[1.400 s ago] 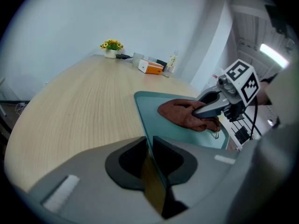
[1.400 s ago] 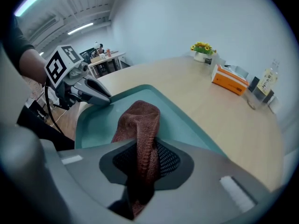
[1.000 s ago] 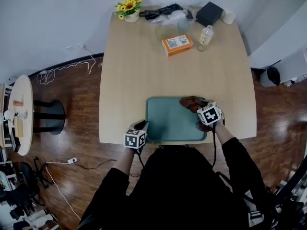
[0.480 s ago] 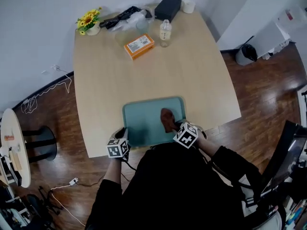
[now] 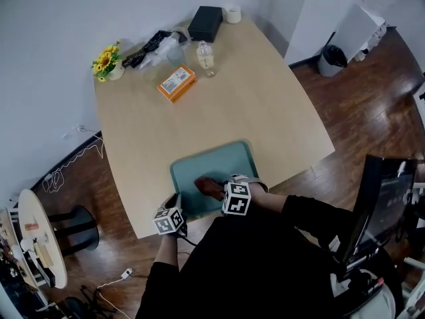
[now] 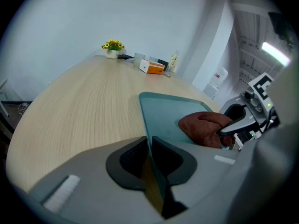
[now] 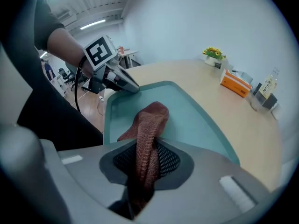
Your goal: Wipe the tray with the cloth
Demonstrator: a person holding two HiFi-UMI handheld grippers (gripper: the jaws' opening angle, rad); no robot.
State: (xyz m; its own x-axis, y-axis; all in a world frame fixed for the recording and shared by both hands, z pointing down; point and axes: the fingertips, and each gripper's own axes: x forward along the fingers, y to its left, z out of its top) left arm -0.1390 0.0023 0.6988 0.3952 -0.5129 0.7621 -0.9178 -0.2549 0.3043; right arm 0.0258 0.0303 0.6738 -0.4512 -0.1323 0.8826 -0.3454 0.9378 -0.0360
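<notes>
The tray (image 5: 222,163) is teal, the cloth (image 5: 208,187) a ribbed reddish brown, and the table (image 5: 265,105) pale wood with fine grain. The left gripper (image 6: 150,148) and right gripper (image 7: 148,157) are grey with dark cross-hatched pads (image 7: 167,160), each bearing a cube (image 5: 237,199) of black-and-white square markers. Far off are an orange box (image 5: 176,83), yellow flowers (image 5: 106,58) and a black box (image 5: 204,23); the floor (image 5: 372,92) is dark brown

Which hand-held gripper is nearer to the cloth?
Right. The right hand-held gripper is shut on the cloth, which lies on the tray. The left hand-held gripper clamps the tray's edge, apart from the cloth.
</notes>
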